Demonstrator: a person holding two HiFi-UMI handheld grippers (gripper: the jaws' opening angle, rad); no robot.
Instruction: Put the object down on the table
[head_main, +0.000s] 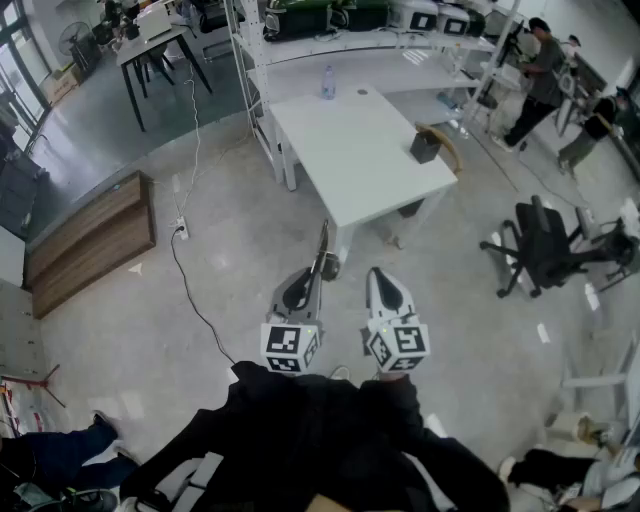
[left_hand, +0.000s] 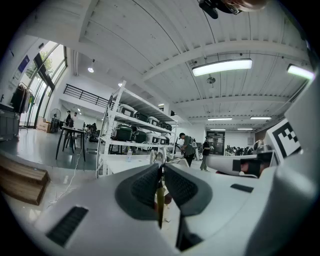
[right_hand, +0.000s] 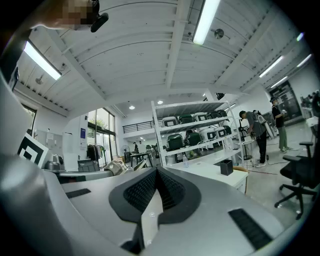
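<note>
The left gripper (left_hand: 161, 169) is clamping its jaws on a thin object (left_hand: 160, 202), an olive-toned strip sitting edge-on between the 2 dark pads and poking out forward past them. Just beside it, the right gripper (right_hand: 156, 172) is pointing the same way with its jaws pressed together on nothing. Both are hanging over the floor, short of the white bench (head_main: 340, 140), so the object is sitting in the air and not yet above the top. To set it down well, the person is probably needing to step closer. The left gripper should then be lowered over the bare near part of the bench, apart from the black box (head_main: 425, 147) and the bottle (head_main: 328, 82) at the far edge. The jaws should be parting only once the strip is lying along the surface, since such a narrow piece is likely to topple or slide if dropped. What the object is is proving hard to tell. In the head view it is showing only as a dark sliver crossing the bench's leg, and its far end is blending into the shelving behind.
</note>
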